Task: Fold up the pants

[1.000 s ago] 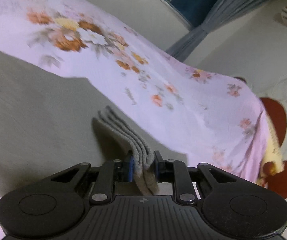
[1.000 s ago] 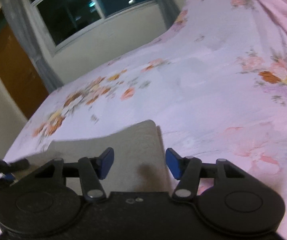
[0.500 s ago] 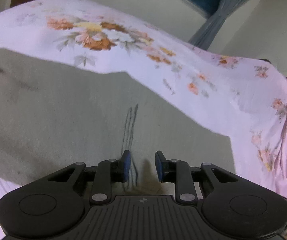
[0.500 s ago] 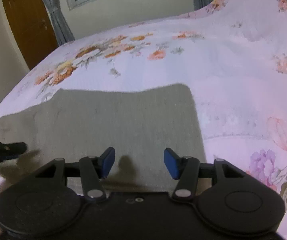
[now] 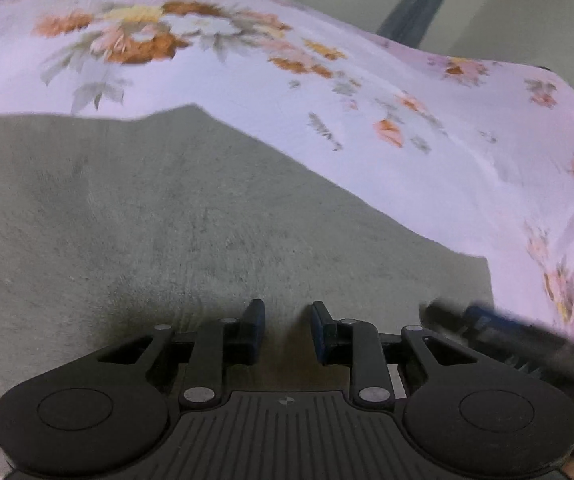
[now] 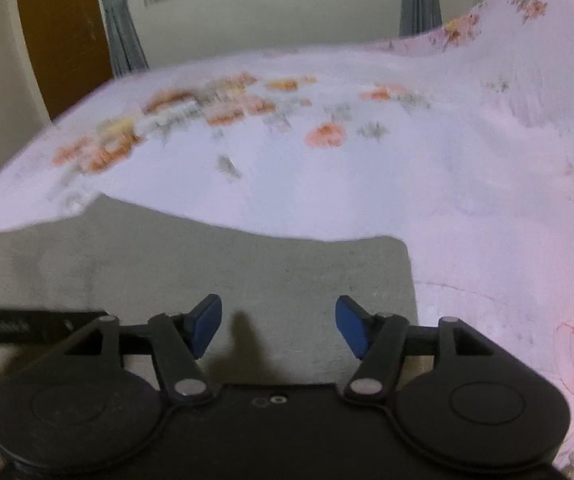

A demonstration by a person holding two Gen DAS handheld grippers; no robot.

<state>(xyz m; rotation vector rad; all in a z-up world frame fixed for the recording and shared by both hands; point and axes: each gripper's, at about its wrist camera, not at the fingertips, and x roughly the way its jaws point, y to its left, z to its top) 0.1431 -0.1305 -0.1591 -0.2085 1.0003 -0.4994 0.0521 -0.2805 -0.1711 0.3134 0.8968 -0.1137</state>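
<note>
Your left tongs (image 5: 285, 330) hover low over the grey pants (image 5: 175, 216), jaws apart by a modest gap with no cloth between them, and your right tongs (image 6: 279, 326) hang over the same garment with jaws spread wide, also holding nothing. The pants lie flat on the bed (image 6: 427, 168), on the pink floral sheet, as a broad grey slab; from the right wrist view their right end shows a rounded corner (image 6: 397, 246) near your tongs, and the far edge runs roughly straight across. From the left wrist view your other tool shows as a dark blur at the lower right, close beside. I judge one fold is laid down and you are between grasps, lining up for the next one. That next move calls for picking an edge or corner at each end, sliding one finger beneath all the layers, and closing firmly so no layer slips out as you lift and carry it over.
</note>
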